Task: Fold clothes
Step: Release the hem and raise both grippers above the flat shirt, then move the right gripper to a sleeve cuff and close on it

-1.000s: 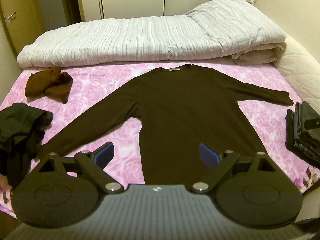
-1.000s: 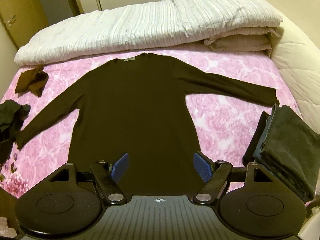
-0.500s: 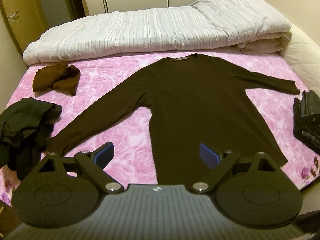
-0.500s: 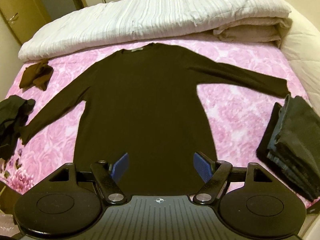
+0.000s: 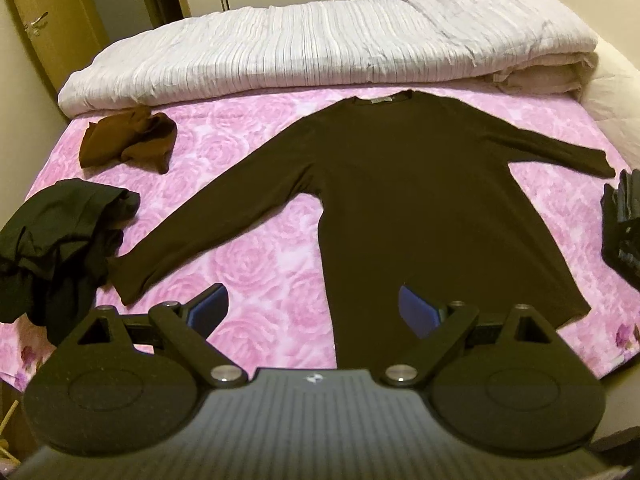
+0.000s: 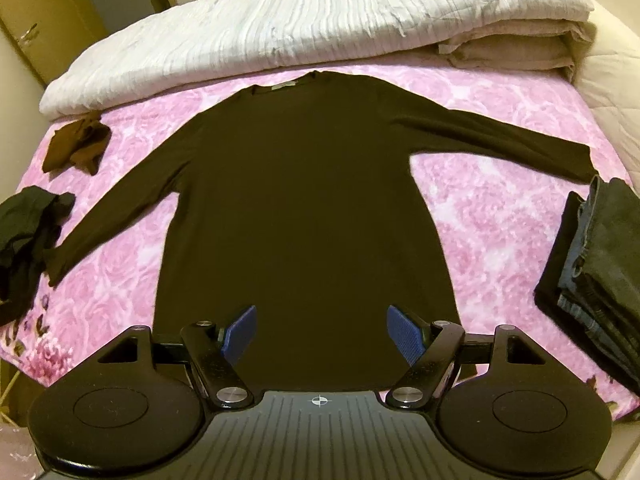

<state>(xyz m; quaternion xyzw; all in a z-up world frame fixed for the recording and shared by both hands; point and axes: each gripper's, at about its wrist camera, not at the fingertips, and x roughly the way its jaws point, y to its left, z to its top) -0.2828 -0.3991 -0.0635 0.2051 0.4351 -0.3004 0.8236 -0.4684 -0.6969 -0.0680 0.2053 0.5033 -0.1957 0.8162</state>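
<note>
A dark brown long-sleeved top [image 5: 420,200] [image 6: 300,200] lies flat on the pink floral bed sheet [image 5: 248,256] [image 6: 492,216], collar toward the far side and both sleeves spread out. My left gripper [image 5: 314,308] hangs open above the near hem's left part, blue pads wide apart and empty. Over the middle of the hem my right gripper [image 6: 320,330] is open too, holding nothing.
A crumpled black garment [image 5: 52,240] [image 6: 28,232] and a crumpled brown one [image 5: 128,140] [image 6: 76,146] lie at the left. A stack of folded dark clothes [image 6: 600,272] [image 5: 624,224] sits at the right edge. A rolled white duvet [image 5: 320,48] [image 6: 300,24] lines the far side.
Both cameras have shifted left and drawn back a little, so the top and the folded stack sit further right in view. Both grippers stay open.
</note>
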